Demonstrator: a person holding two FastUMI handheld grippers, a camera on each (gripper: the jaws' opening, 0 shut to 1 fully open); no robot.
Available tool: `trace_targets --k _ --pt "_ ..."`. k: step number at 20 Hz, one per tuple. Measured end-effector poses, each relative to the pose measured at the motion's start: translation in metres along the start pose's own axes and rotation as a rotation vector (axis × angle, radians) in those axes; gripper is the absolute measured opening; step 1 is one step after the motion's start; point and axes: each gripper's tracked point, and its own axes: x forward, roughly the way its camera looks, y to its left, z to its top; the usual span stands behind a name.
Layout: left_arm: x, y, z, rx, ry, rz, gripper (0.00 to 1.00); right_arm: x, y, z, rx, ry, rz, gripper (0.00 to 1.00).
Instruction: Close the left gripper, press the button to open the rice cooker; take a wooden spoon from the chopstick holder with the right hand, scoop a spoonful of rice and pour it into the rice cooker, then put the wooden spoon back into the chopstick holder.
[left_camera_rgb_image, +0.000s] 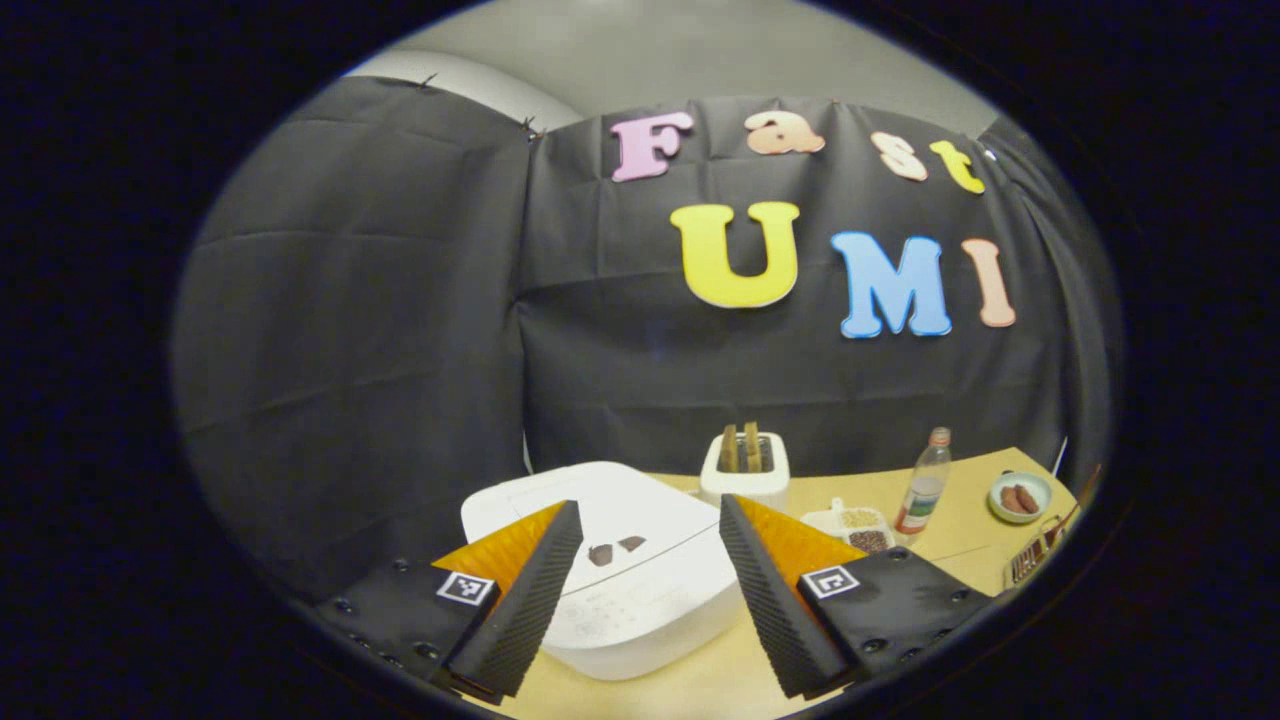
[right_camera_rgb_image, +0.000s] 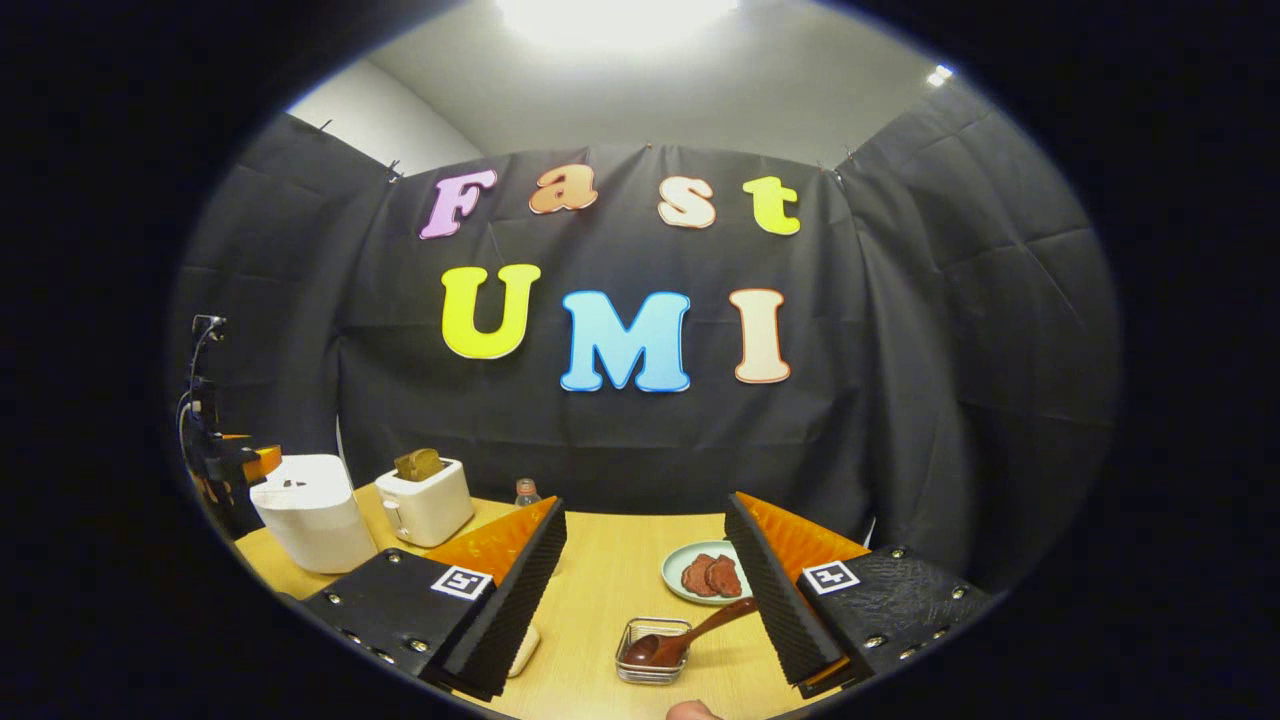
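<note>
The white rice cooker (left_camera_rgb_image: 610, 570) sits on the wooden table with its lid down, right in front of my left gripper (left_camera_rgb_image: 650, 505), which is open and straddles its top from a little above. It stands far left as the rice cooker (right_camera_rgb_image: 310, 510) in the right gripper view. A dark wooden spoon (right_camera_rgb_image: 680, 635) rests bowl-down in a small wire chopstick holder (right_camera_rgb_image: 652, 655), its handle slanting up toward the right finger. My right gripper (right_camera_rgb_image: 645, 505) hangs open above the holder with nothing in it. A small divided dish of grains (left_camera_rgb_image: 860, 528) lies right of the cooker.
A white toaster (left_camera_rgb_image: 745, 465) with bread slices stands behind the cooker, a clear bottle (left_camera_rgb_image: 925, 480) to its right. A pale plate (right_camera_rgb_image: 705, 572) of brown pieces lies just behind the wire holder. The black cloth wall closes off the back of the table.
</note>
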Motion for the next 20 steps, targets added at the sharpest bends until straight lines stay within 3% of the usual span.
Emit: trace_targets --k 1,2,7,10,13,14,20 --pt "-0.017 -0.008 0.010 -0.020 -0.022 -0.022 0.90 -0.001 0.008 0.006 0.004 -0.017 0.005 0.97" --pt "-0.031 -0.014 0.016 -0.033 -0.044 -0.041 0.96 -0.002 0.015 0.011 0.009 -0.033 0.010 0.97" --pt "-0.087 -0.020 0.063 0.015 -0.207 -0.065 0.96 -0.010 0.053 0.033 -0.002 -0.125 0.040 0.97" --pt "-0.092 -0.015 0.068 -0.004 -0.218 -0.070 0.95 -0.008 0.078 0.034 -0.054 -0.127 0.080 0.97" --pt "-0.093 0.001 0.072 -0.001 -0.226 -0.062 1.00 -0.003 0.096 0.043 -0.040 -0.142 0.108 0.97" --pt "-0.092 0.002 0.073 0.012 -0.230 -0.062 0.96 -0.002 0.101 0.045 -0.029 -0.145 0.115 0.97" --pt "-0.088 0.012 0.077 0.032 -0.239 -0.094 0.96 0.007 0.125 0.055 -0.010 -0.154 0.122 0.97"
